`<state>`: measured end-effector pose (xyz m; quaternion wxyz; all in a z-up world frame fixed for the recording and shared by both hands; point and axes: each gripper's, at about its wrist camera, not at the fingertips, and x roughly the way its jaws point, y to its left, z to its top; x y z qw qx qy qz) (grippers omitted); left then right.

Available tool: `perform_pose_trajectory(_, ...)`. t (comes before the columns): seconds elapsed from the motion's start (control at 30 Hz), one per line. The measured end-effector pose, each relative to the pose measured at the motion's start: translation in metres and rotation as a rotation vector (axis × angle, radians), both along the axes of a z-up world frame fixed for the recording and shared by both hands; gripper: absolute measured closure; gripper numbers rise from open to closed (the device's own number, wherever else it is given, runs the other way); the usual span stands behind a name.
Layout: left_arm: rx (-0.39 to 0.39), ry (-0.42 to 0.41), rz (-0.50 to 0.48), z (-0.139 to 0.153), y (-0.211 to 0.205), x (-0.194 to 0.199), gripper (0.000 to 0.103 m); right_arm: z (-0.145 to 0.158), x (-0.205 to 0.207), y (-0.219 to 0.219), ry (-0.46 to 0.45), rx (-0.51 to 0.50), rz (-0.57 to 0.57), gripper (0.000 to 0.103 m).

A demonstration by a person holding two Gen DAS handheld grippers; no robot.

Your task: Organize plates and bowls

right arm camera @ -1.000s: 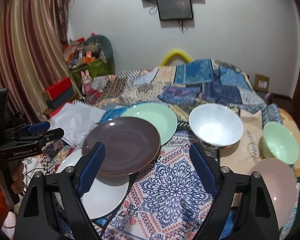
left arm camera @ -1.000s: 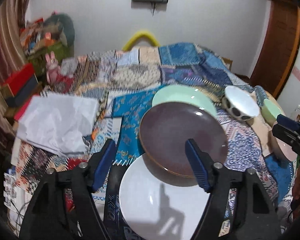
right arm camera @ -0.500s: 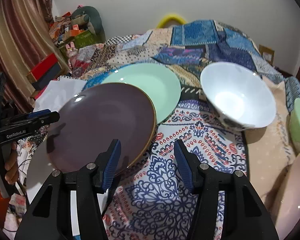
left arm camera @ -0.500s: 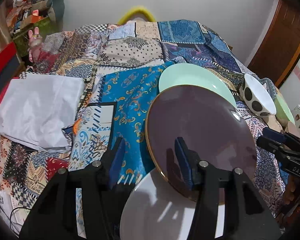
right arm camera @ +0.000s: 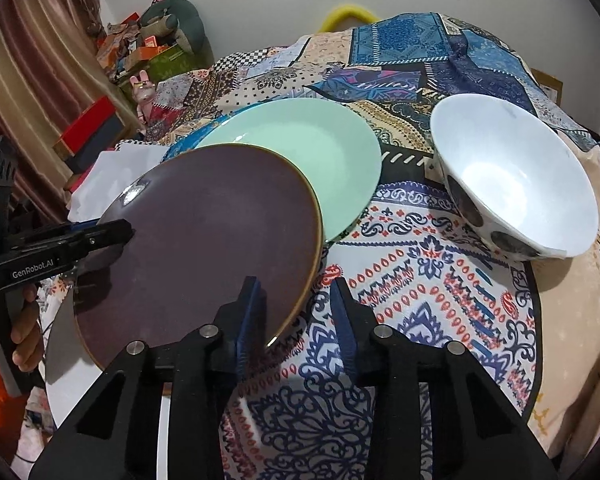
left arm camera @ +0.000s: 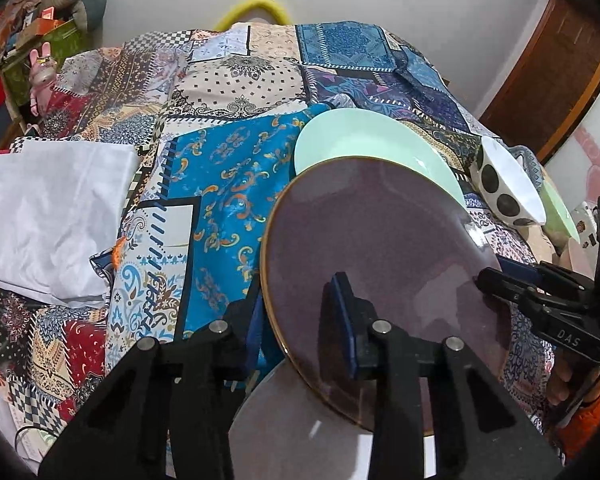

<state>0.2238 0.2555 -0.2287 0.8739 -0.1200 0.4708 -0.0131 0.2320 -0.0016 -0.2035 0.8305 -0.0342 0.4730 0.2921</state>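
Observation:
A dark purple plate [left arm camera: 384,264] with a gold rim sits tilted over a white plate [left arm camera: 300,440] and a mint green plate [left arm camera: 360,140]. My left gripper [left arm camera: 300,312] has its jaws around the purple plate's near-left rim. My right gripper [right arm camera: 296,304] has its jaws around the plate's [right arm camera: 204,240] right rim. Each gripper shows in the other's view, the right one [left arm camera: 540,292] and the left one [right arm camera: 80,236], each at the plate's edge. A white bowl [right arm camera: 516,176] with dark spots stands to the right.
Everything lies on a bed with a patchwork cover [left arm camera: 228,80]. A folded white cloth [left arm camera: 48,216] lies at the left. A green bowl [left arm camera: 556,208] sits behind the white bowl. Boxes and toys [right arm camera: 148,48] are piled by the curtain.
Both grippers moved in and down onto the purple plate and narrowed their jaws around its opposite rims. The plate now sits tilted.

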Motion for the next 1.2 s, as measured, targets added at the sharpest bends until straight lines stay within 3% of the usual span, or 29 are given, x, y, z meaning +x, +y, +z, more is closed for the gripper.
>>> perform_pose_trajectory(0.43,0.034,-0.003,-0.012,0.004,-0.006,-0.005,0.070,-0.001,0.004,0.006,-0.014,-0.001,0.017,0.075)
perform_pose_trajectory(1.2,0.035,-0.014,-0.005,0.026,-0.037,-0.029,0.070,0.012,-0.012,-0.024,-0.030,0.043,-0.005,0.075)
